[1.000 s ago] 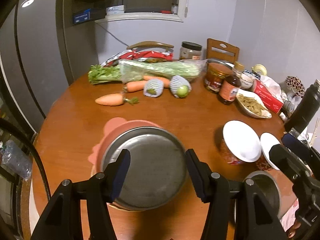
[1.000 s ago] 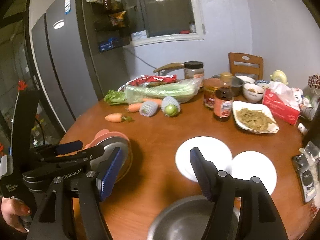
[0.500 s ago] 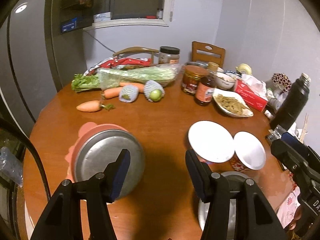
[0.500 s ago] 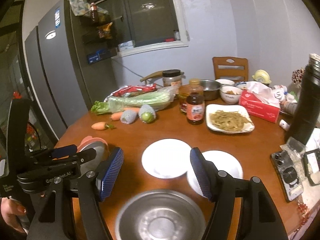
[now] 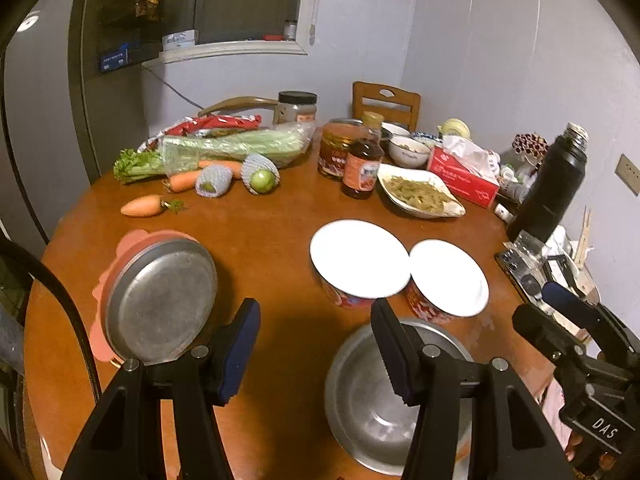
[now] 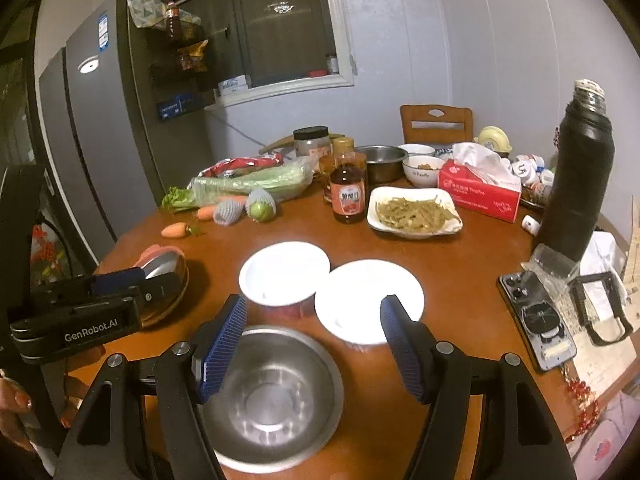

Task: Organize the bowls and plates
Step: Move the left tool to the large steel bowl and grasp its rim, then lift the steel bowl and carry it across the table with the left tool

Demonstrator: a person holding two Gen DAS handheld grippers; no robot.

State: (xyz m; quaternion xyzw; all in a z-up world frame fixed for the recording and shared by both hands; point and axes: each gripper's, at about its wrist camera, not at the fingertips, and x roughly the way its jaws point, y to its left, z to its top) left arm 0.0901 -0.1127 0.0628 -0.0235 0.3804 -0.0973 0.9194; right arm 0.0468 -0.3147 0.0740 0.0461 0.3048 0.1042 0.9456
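On the round wooden table (image 5: 272, 240), an upturned steel dish (image 5: 160, 300) lies on a pink scalloped plate (image 5: 132, 240) at the left; it also shows as the steel dish (image 6: 166, 264). Two white bowls with red outsides (image 5: 360, 258) (image 5: 448, 276) stand side by side mid-table, seen again as white bowls (image 6: 284, 272) (image 6: 368, 300). An empty steel bowl (image 6: 276, 396) sits at the near edge, also visible as the steel bowl (image 5: 372, 408). My left gripper (image 5: 316, 350) is open and empty between the dish and the steel bowl. My right gripper (image 6: 314, 346) hangs open over the steel bowl's far rim.
Carrots (image 5: 142, 206), celery (image 5: 224, 148) and netted fruit lie at the back left. A sauce bottle (image 6: 348, 196), a dish of food (image 6: 414, 212), a tissue box (image 6: 480, 192), a black flask (image 6: 576, 176) and a phone (image 6: 536, 320) crowd the right side.
The left gripper has swung right, away from over the upturned steel dish toward the steel bowl. The right gripper has pulled back and right, bringing the steel bowl fully into its view.
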